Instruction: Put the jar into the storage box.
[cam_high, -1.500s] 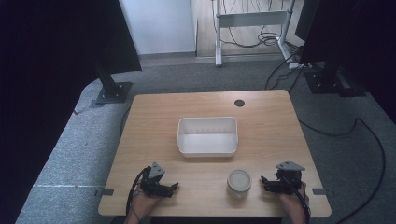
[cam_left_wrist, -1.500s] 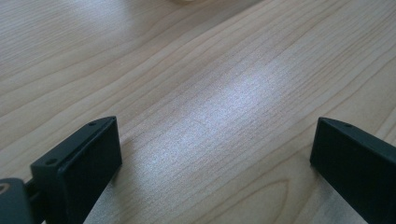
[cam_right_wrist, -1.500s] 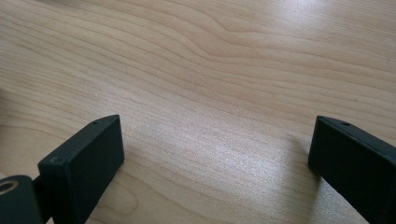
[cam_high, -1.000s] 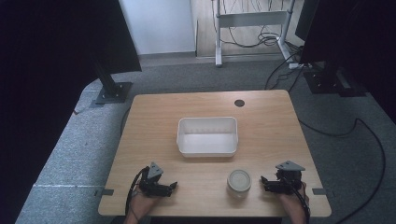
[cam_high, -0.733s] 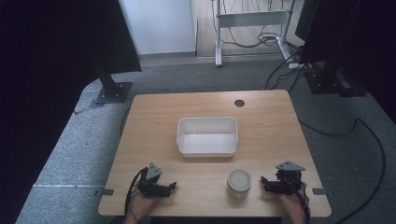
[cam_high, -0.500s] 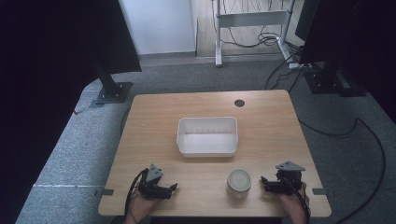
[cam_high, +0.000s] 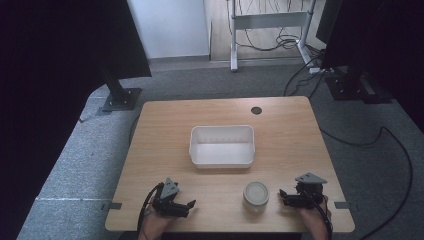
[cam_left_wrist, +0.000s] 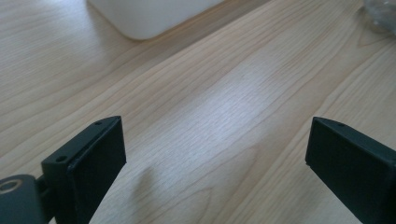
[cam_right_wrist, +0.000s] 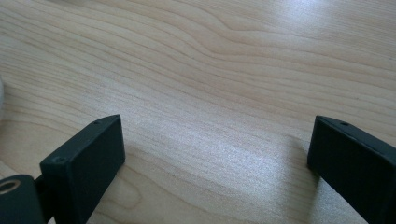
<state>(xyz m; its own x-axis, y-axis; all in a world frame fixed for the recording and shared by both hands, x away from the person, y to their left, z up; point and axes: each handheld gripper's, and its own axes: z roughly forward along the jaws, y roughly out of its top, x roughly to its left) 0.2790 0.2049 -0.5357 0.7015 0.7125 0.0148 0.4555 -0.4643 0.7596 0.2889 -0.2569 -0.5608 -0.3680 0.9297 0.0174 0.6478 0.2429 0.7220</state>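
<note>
**Both grippers rest open at the near edge, jar between them**

A light wooden table (cam_high: 165, 135) fills the middle of the high view. A white rectangular tub (cam_high: 222, 145) sits near its centre, empty as far as the high view shows, its long side running across the table. Closer to the person, to the right of centre, a small jar (cam_high: 256, 195) with a pale round lid stands upright on the wood, apart from the tub.

The left gripper (cam_high: 189, 204) lies low at the near left edge, held by a hand (cam_high: 152, 226) that comes up from the bottom. Its jaws are spread wide and point right, toward the jar, with bare wood between them. In the left gripper view the two black jaws stand far apart over the grain, a corner of the tub (cam_left_wrist: 149, 14) lies ahead at the top, and a blurred clear thing at the top right corner is too cut off to name.

The right gripper (cam_high: 284, 196) sits at the near right edge, just beside the jar without touching it, jaws pointing left toward it. They too are released and hold nothing; the right gripper view shows them wide apart over empty wood.

A small dark round hole (cam_high: 256, 110) marks the far side of the table. Grey carpet (cam_high: 75, 165) surrounds it.
</note>
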